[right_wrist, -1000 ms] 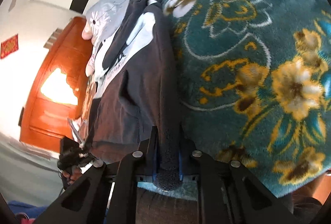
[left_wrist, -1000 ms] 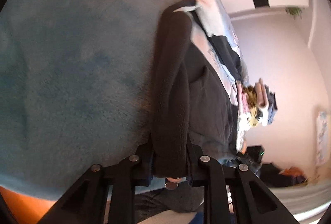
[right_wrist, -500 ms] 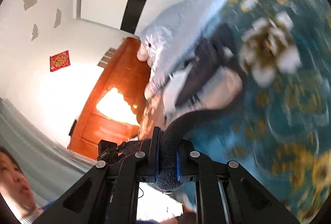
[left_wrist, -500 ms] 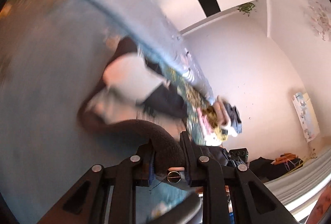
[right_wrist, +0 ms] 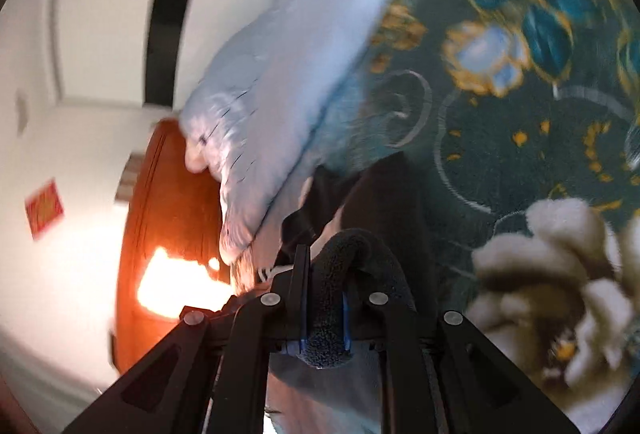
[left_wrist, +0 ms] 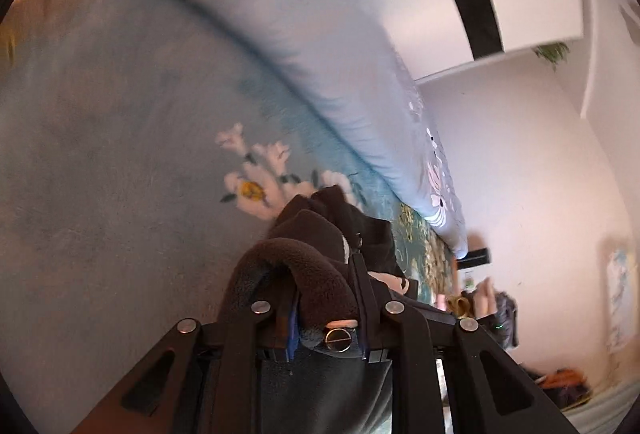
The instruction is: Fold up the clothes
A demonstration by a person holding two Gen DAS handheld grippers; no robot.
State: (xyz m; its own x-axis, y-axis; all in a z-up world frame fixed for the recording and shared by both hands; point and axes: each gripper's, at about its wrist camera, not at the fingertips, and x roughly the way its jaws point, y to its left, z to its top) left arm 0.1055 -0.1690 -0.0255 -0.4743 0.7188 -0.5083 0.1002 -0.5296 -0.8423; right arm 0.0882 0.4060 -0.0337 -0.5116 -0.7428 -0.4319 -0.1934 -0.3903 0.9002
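Note:
A dark fleece garment (left_wrist: pixel 316 270) lies bunched on a teal flowered blanket (left_wrist: pixel 100 153). My left gripper (left_wrist: pixel 326 298) is shut on a thick fold of its edge, which arches up between the fingers. My right gripper (right_wrist: pixel 326 298) is shut on another dark fleece fold (right_wrist: pixel 360 254) of the same garment, low over the blanket (right_wrist: pixel 520 113). The rest of the garment is crumpled just beyond both grippers, with a pale patch showing.
A long light-blue quilt or pillow (left_wrist: pixel 340 73) runs along the far edge of the blanket; it also shows in the right wrist view (right_wrist: pixel 280 93). An orange wooden headboard (right_wrist: pixel 160 213) stands at the left. A pile of clothes (left_wrist: pixel 480 302) lies far off.
Both grippers have swung the garment's held edge forward toward the quilt. The garment, stretched out long a second ago, is now bunched close to the fingers.

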